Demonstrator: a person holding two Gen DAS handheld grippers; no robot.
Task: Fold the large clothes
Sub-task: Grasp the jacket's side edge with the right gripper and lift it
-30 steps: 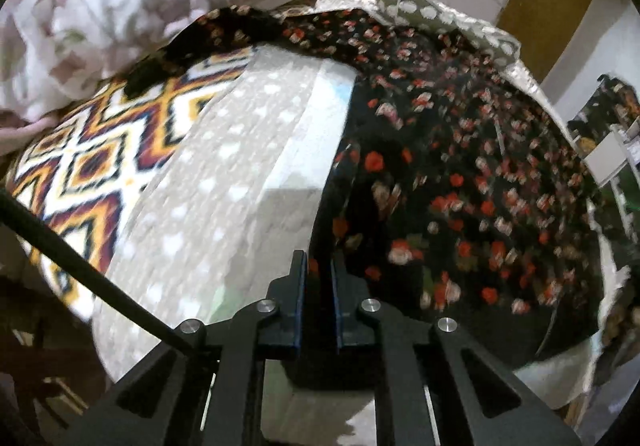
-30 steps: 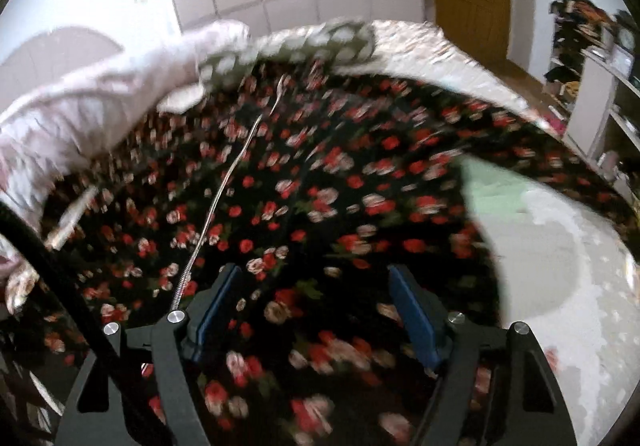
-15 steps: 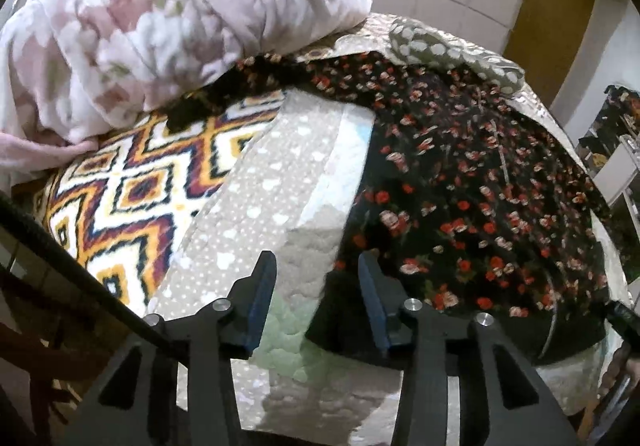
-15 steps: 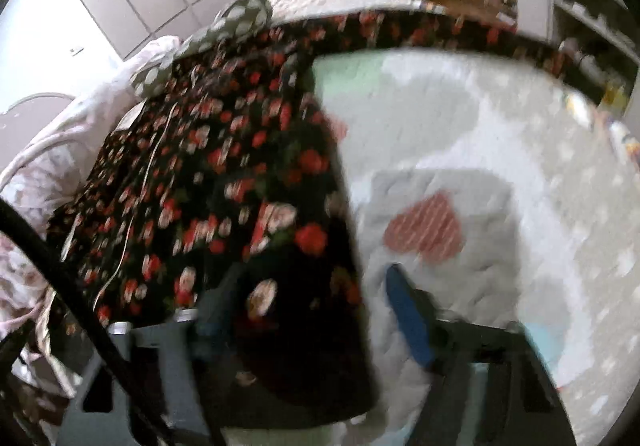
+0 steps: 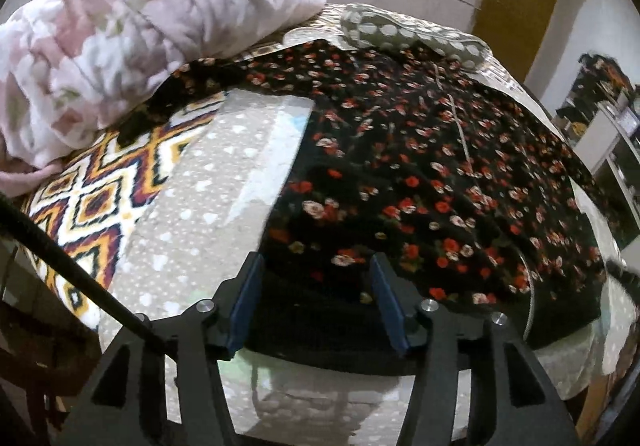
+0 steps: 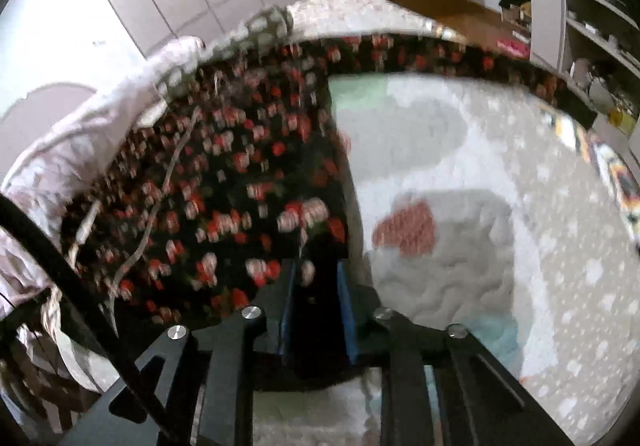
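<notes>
Lying spread across the bed, the large black garment printed with red and pink flowers (image 5: 420, 181) covers much of the pale grey quilted bedspread dotted with white hearts (image 5: 192, 205), its far end reaching toward a grey polka-dot pillow (image 5: 400, 33) and a bunched pink-and-white floral blanket (image 5: 120, 37). A blanket with an orange, navy and white diamond pattern (image 5: 88, 205) shows at the bed's left edge. The left hand-held gripper (image 5: 316, 306) hangs just above the near hem with its blue-padded fingers (image 5: 244, 306) spread wide, holding nothing. The right hand-held gripper (image 6: 314, 310) has its fingers drawn nearly together over the garment's near right corner, with dark cloth seemingly pinched between the pads, though that view is smeared by motion, so I judge rather than know that it has hold. A thin pale cord or zip line (image 5: 460, 125) runs down the middle of the garment. The cloth looks light, thin and limp; I would expect it to drape, sag and crease wherever it is lifted, and possibly slide a little on the quilt. It seems best taken at hem corners or along a side edge, both ends at once, so the fold falls straight. A grip on one layer only could let the piece twist or bunch.
</notes>
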